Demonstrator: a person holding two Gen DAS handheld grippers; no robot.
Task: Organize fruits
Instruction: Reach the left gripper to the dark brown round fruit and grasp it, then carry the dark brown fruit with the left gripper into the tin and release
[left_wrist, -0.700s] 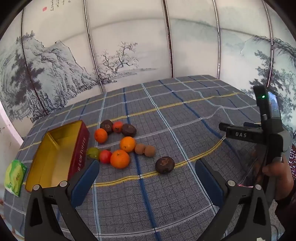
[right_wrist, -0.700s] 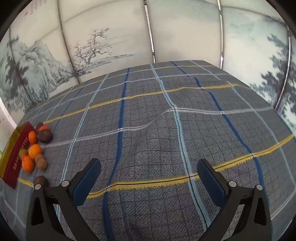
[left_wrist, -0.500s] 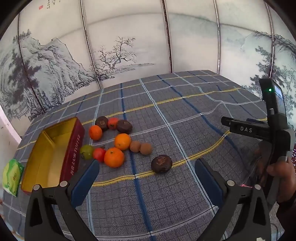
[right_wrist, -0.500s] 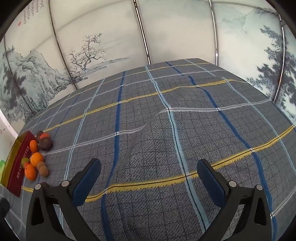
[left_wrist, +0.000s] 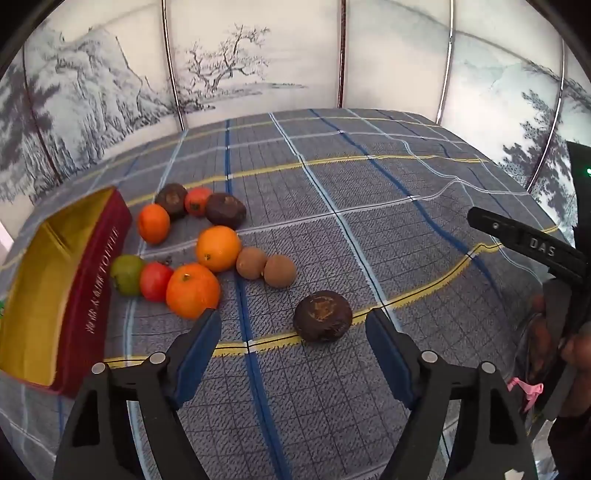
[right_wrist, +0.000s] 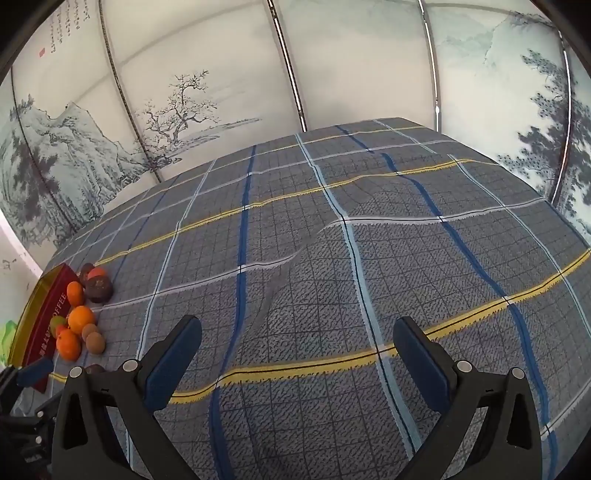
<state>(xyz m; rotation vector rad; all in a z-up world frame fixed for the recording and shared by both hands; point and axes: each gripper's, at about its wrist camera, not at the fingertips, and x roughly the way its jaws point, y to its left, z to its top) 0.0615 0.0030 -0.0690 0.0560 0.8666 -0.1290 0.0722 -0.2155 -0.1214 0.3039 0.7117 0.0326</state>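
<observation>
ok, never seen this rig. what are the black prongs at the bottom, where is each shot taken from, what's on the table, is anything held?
There is no robot arm: a person carries a hand-held gripper in each hand, and a fisheye camera on each looks forward along its two fingers.

The prongs in the left wrist view are the left hand-held gripper; those in the right wrist view are the right hand-held gripper. Both are open and hold nothing.

A plaid tablecloth covers the table. On it lie a red tin with a gold inside, open and with no fruit showing inside, and loose fruit beside it: oranges, red, green and brown ones. A dark brown fruit lies apart, just ahead of the left fingers. The right one faces mostly bare cloth.
</observation>
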